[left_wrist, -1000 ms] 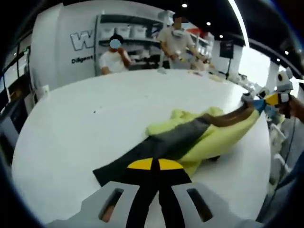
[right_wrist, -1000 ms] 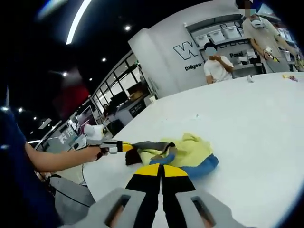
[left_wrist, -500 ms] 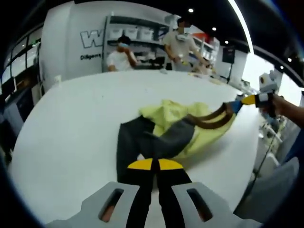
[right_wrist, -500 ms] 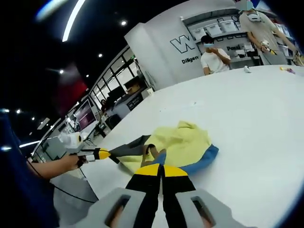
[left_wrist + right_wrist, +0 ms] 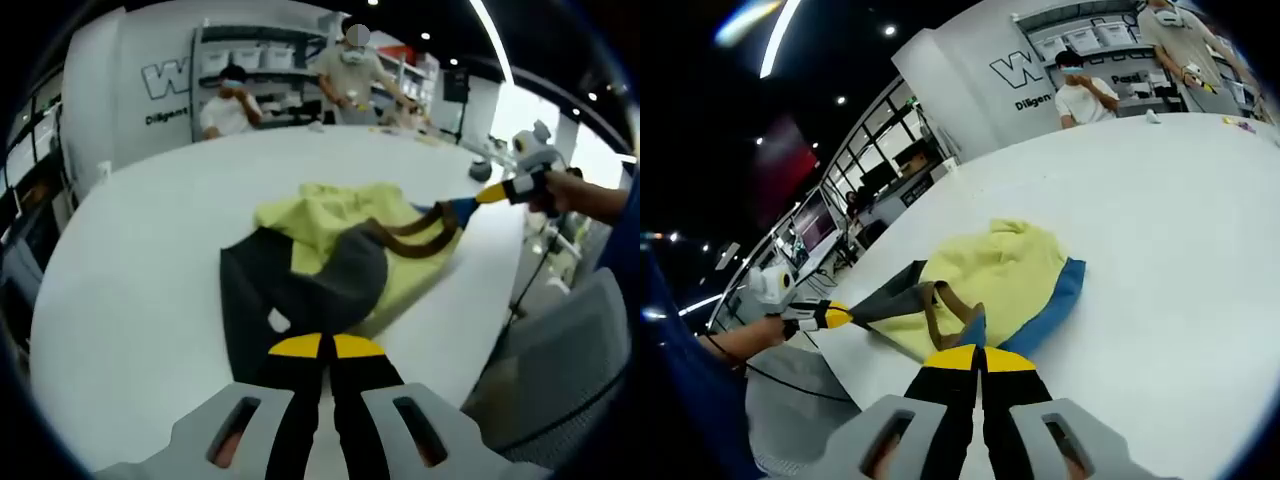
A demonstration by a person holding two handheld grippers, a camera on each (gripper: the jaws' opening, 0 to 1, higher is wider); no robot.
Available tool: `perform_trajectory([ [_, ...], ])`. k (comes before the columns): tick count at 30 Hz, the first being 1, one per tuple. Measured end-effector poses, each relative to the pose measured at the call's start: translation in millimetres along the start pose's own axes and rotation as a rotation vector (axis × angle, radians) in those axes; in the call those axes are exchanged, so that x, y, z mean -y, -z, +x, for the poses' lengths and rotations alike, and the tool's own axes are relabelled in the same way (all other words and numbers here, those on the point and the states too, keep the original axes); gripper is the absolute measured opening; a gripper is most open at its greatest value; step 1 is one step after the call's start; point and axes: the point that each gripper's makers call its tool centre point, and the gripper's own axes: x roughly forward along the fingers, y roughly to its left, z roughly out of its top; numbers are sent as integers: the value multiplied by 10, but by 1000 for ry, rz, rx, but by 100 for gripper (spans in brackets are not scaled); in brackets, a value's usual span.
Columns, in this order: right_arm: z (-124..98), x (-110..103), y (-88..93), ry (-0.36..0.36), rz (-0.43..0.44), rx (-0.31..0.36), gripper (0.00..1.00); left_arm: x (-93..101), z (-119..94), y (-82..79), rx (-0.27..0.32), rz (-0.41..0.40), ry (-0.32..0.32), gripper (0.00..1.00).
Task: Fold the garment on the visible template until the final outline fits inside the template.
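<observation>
Both tongs, left (image 5: 321,347) and right (image 5: 983,358), are clamped closed.

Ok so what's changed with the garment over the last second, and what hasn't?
The garment went from a bunched, twisted strip to a wider spread on the white table: the yellow body has opened out and the dark grey part now lies broad near the left gripper. The right gripper and the left one both stay shut on the fabric. The two people at the back remain there.
</observation>
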Motion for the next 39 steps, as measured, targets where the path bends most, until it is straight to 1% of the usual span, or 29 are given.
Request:
perform_trajectory([
  [1,-8,-2,33,1,1,-5,0,29,-1,26,-9,19,9,0],
  [4,-26,15,132,18,-8,-26,0,97,-3,102,-30,26,47,0],
  [5,-33,44,171,32,-14,-26,0,133,0,133,-38,36,60,0],
  [6,-35,44,183,31,-13,-26,0,134,5,159,-43,43,67,1],
  [7,-51,40,206,28,-7,-22,0,149,8,197,-52,63,76,4],
  [8,-66,60,214,33,9,-7,0,204,-10,189,-50,65,84,10],
  [9,-67,72,217,35,11,-4,0,218,-15,187,-50,62,90,19],
  [10,-74,104,227,47,15,0,0,231,-23,184,-50,60,95,24],
  [11,-91,87,230,53,16,3,0,259,-42,172,-46,62,104,25],
  [13,-97,106,234,56,21,11,0,275,-72,136,-35,63,110,20],
  [14,-100,103,232,55,22,15,0,251,-61,122,-27,60,105,18],
  [16,-105,72,218,54,15,23,0,147,-57,37,-3,45,79,22],
  [17,-109,69,213,55,12,26,0,129,-56,19,2,43,75,24],
  [18,-115,64,205,58,9,30,0,63,-53,-75,20,41,57,24],
  [22,-162,39,176,62,12,59,0,-144,43,-192,17,84,45,22],
  [25,-209,46,165,59,16,84,0,-198,113,-329,23,99,64,22],
  [27,-256,79,186,70,25,87,0,-197,166,-372,6,123,92,22],
  [28,-292,105,197,79,29,94,0,-247,228,-365,-16,148,109,23],
  [29,-315,127,206,85,36,98,0,-262,259,-362,-31,153,116,24],
  [31,-363,171,231,96,56,103,0,-231,326,-371,-57,183,155,23],
  [32,-390,177,248,106,65,110,0,-180,351,-342,-89,182,200,22],
  [33,-399,178,253,108,67,111,0,-168,360,-333,-96,182,212,22],
  [34,-425,188,259,116,74,120,0,-118,384,-303,-122,185,252,21],
  [35,-448,203,254,120,84,131,0,-106,406,-279,-139,206,266,21],
  [36,-458,210,255,123,91,137,2,-107,425,-269,-148,209,268,21],
  [37,-469,217,260,129,98,140,3,-138,455,-233,-164,202,273,22],
  [38,-472,215,258,131,98,143,3,-142,468,-222,-166,205,283,21],
  [39,-473,212,256,133,98,145,2,-110,468,-214,-172,201,301,21],
])
